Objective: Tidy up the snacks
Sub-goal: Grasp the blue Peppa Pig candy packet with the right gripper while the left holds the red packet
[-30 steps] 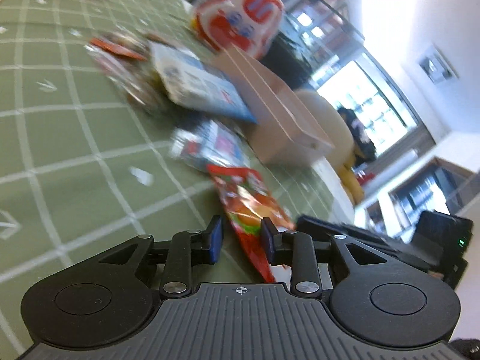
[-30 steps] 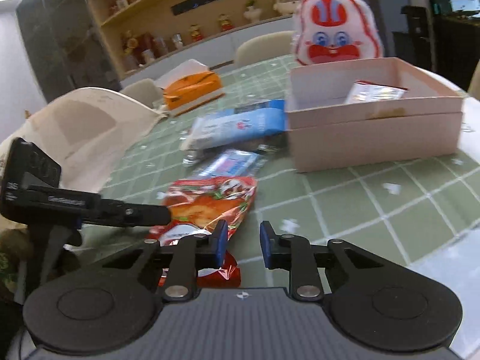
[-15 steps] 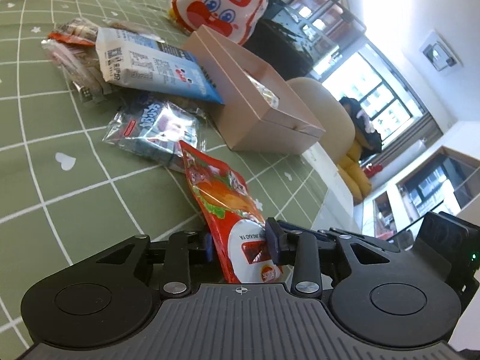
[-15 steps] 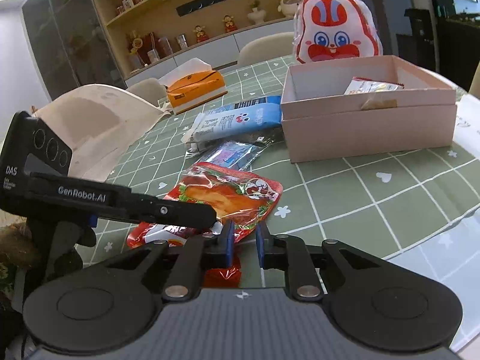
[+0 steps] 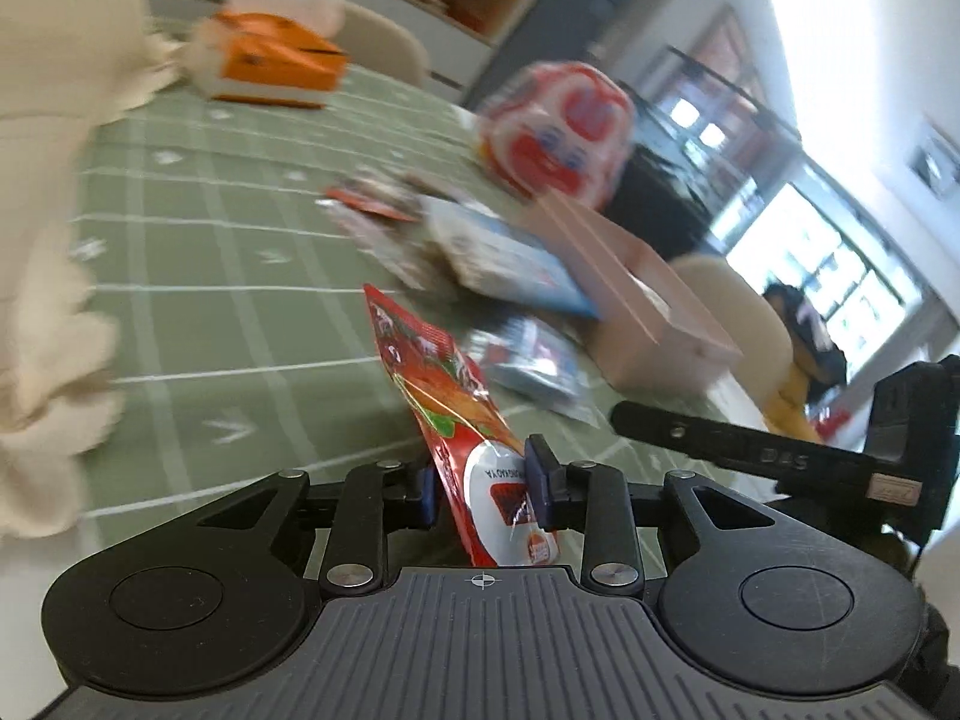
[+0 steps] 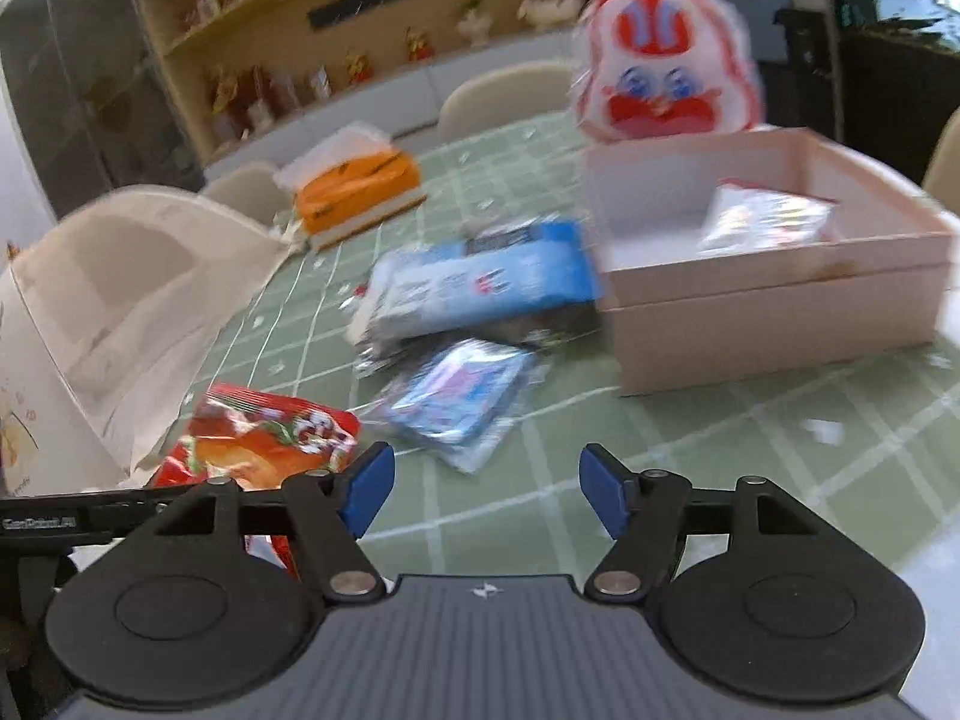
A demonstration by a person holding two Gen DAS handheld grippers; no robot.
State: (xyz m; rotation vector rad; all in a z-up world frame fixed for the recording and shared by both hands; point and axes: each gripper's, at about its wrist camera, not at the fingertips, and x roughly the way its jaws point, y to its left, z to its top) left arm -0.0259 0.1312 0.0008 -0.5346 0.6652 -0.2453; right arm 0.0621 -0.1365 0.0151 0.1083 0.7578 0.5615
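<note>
A red snack packet (image 5: pixel 456 414) stands pinched at its lower end between the jaws of the left gripper (image 5: pixel 483 489), which have just been closing on it, its top rising toward the centre of the left wrist frame above the green checked table (image 5: pixel 198 312). The right gripper (image 6: pixel 483 489), low in its own frame, has just been opening and its jaws stand wide apart with nothing between them. At right of that frame sits an open pink box (image 6: pixel 774 306), a single pale wrapped snack (image 6: pixel 762 222) lying inside against its far wall. Just left of the box lies a long blue and white packet (image 6: pixel 480 288), with a smaller blue foil packet (image 6: pixel 462 396) in front of it. A red and white rabbit-faced bag (image 6: pixel 663 84) stands behind the box; an orange tissue box (image 6: pixel 354 192) sits farther back.
</note>
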